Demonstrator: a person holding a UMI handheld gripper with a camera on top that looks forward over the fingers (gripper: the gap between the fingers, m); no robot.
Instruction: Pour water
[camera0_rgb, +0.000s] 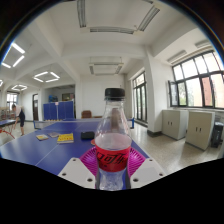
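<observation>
One bottle (112, 140) stands upright between the gripper (112, 172) fingers, both pads (92, 158) pressed on its sides, above the table (45, 150).

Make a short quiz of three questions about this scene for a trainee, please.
1. True or false: the bottle has its cap on.
2. What colour is the table under the bottle? A) green B) blue C) white
3. Fill in: the bottle stands upright between the two ____.

Key:
1. True. The dark cap sits on the neck.
2. B. The table is blue.
3. fingers. One shows at each side of the bottle, with the pink pads against its red label.
</observation>
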